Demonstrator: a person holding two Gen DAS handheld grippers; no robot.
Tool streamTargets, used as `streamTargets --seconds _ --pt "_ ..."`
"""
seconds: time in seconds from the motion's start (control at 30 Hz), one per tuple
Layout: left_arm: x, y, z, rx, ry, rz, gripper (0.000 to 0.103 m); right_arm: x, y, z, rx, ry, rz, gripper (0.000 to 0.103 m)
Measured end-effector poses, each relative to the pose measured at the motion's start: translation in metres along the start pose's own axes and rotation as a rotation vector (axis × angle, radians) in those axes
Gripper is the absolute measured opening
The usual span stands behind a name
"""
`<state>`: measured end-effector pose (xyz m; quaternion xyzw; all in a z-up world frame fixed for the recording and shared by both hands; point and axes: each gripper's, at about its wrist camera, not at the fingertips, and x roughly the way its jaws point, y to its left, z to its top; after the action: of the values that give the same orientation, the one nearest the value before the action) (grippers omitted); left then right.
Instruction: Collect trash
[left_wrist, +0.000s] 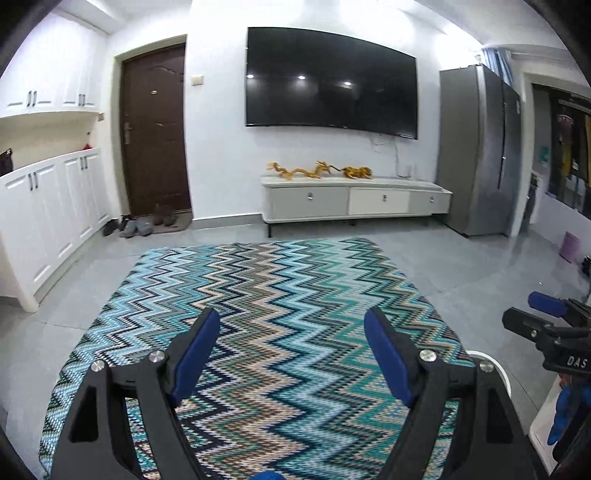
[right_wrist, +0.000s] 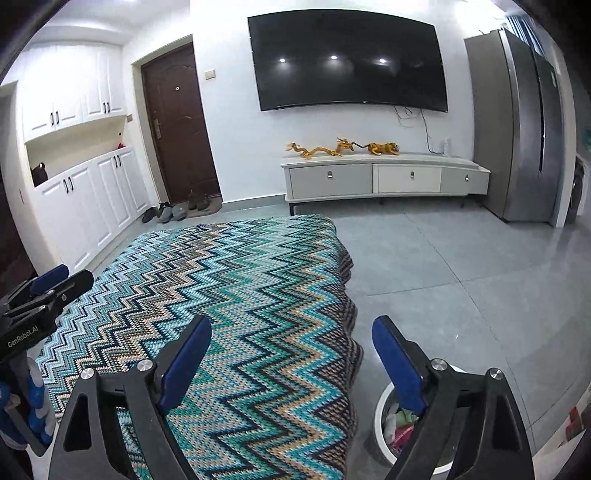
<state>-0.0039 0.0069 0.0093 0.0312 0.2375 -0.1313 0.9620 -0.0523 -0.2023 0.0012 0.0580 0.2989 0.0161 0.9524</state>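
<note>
My left gripper (left_wrist: 291, 325) is open and empty, held over a table covered by a blue zigzag cloth (left_wrist: 258, 314). My right gripper (right_wrist: 293, 332) is open and empty, over the cloth's right edge (right_wrist: 258, 314). A white round trash bin (right_wrist: 384, 417) stands on the floor just right of the table, under my right finger; it holds crumpled wrappers and paper (right_wrist: 397, 424). Its rim shows in the left wrist view (left_wrist: 496, 365). Each gripper shows at the edge of the other's view: the right one (left_wrist: 546, 314) and the left one (right_wrist: 48, 288). No loose trash shows on the cloth.
A grey tile floor (right_wrist: 461, 277) surrounds the table. A TV (left_wrist: 332, 77) hangs over a low cabinet (left_wrist: 354, 199) with golden dragon figures (left_wrist: 317, 170). A grey fridge (left_wrist: 480, 151) is at the right, white cupboards (left_wrist: 51, 206), a brown door (left_wrist: 155, 129) and shoes (left_wrist: 136, 225) at the left.
</note>
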Motion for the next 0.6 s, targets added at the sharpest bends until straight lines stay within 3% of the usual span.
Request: streamTargets --seconds 0.13,0.23,0.6 --pt "0.0 0.009 -0.002 -0.01 -0.003 0.041 0.081 0.004 0.011 -0.002 -0.019 -0.009 -0.003 0.097" --pt "0.0 0.012 -0.003 -0.018 -0.012 0.057 0.091 0.007 0.014 -0.004 -0.02 -0.004 0.0 0.097" --pt "0.004 0.017 -0.004 -0.044 -0.017 0.059 0.093 0.021 0.016 -0.01 -0.02 0.028 0.008 0.098"
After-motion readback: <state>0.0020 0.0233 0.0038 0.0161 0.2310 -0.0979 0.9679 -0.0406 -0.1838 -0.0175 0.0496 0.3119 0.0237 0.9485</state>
